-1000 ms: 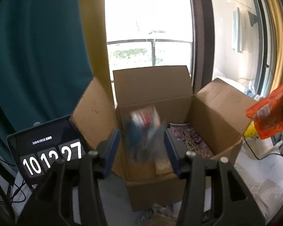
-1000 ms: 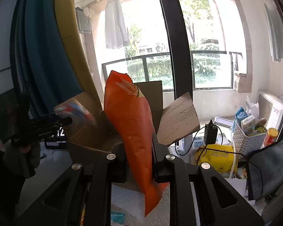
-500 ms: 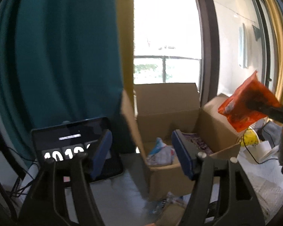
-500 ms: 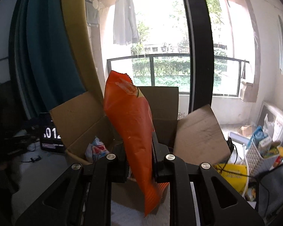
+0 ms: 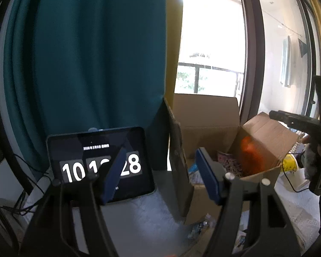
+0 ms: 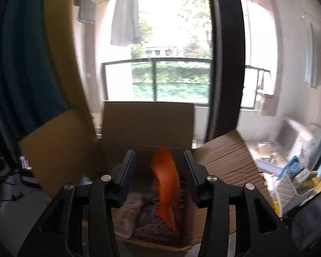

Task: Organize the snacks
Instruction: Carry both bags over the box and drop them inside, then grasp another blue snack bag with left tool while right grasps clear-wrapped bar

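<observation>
Right gripper [image 6: 158, 169], jaws opening and clear of the orange snack bag [image 6: 165, 184], which drops long axis upright at twelve o'clock into the cardboard box [image 6: 147, 124]; left gripper [image 5: 158, 173] parted, empty.

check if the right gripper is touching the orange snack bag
Apart. The right wrist view shows the right gripper opening, with gaps between both pads and the orange bag.

Orange snack bag [image 6: 165, 177]: blurred, upright and tilted, inside the open box, touching neither pad.
Cardboard box [image 6: 147, 124]: brown, all flaps open, standing before the window.
Patterned packet [image 6: 147, 216]: purplish, lying flat on the box floor under the orange bag.
Pale packet [image 5: 193, 174]: white-blue, crumpled, in the box's left part.
</observation>
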A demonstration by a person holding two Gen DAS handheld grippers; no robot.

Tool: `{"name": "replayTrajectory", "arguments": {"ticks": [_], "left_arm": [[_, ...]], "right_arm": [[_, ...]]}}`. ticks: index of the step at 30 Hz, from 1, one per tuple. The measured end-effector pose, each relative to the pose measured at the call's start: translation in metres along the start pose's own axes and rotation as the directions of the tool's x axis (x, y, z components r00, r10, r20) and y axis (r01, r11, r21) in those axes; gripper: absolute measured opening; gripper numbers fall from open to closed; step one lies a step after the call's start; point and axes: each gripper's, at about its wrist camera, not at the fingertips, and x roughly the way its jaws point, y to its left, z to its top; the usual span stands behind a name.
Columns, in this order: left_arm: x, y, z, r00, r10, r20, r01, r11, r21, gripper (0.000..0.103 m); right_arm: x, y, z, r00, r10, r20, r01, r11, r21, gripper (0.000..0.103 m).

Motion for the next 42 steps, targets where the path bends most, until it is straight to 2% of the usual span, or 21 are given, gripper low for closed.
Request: {"name": "replayTrajectory", "arguments": {"ticks": [15, 20, 30, 42], "left_arm": [[-0.054, -0.024, -0.017, 0.998, -0.059, -0.007, 0.06, 0.998, 0.021, 0.069], [-0.067, -0.037, -0.029, 0.996, -0.085, -0.036, 0.086, 0.996, 0.037, 0.069], [-0.087, -0.05, -0.055, 0.989, -0.122, -0.087, 0.126, 0.991, 0.044, 0.07], [-0.11, -0.055, -0.102, 0.975, -0.13, -0.179, 0.142, 0.988, 0.055, 0.07]], "right_arm": [[-0.081, 0.004, -0.042, 0.999, 0.002, -0.034, -0.002, 1.0, 0.003, 0.048], [-0.106, 0.007, -0.063, 0.998, -0.004, -0.061, 0.003, 1.0, -0.018, 0.048], [-0.148, 0.007, -0.104, 0.995, -0.001, -0.102, 0.003, 1.0, 0.012, 0.048], [-0.169, -0.003, -0.16, 0.985, 0.001, -0.172, 0.016, 0.995, 0.1, 0.048]]}}
